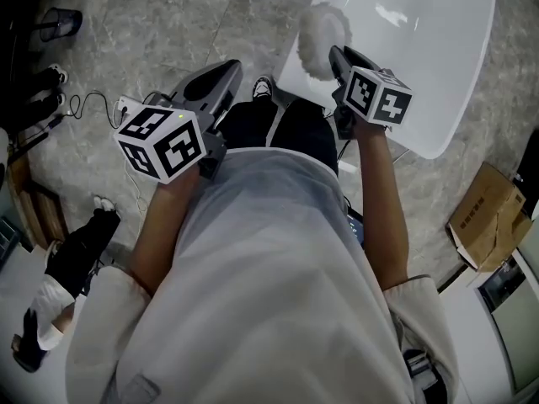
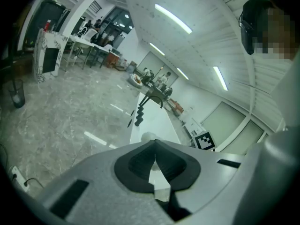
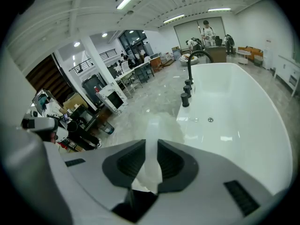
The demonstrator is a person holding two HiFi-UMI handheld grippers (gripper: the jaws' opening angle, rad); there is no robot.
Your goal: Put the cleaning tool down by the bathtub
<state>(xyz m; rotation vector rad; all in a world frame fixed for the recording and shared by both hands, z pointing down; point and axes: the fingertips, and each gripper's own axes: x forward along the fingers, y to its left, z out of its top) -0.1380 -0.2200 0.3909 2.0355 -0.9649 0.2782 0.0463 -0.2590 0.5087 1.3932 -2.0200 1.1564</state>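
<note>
The cleaning tool is a white fluffy duster (image 1: 320, 39) hanging over the near rim of the white bathtub (image 1: 438, 49). My right gripper (image 1: 340, 57) is shut on its white handle, which shows as a pale strip (image 3: 151, 161) squeezed between the dark pads. In the right gripper view the bathtub (image 3: 243, 107) lies ahead and to the right, with a black faucet (image 3: 192, 60) on its rim. My left gripper (image 1: 221, 78) hangs over the marble floor left of the tub, shut, its pads meeting at the tips with nothing between them (image 2: 154, 156).
A cardboard box (image 1: 484, 213) lies on the floor right of the tub. A power strip with a cable (image 1: 126, 105) and a black bin (image 1: 59, 22) sit at the left. My own foot (image 1: 263, 87) stands close to the tub's corner. Desks and people are far off.
</note>
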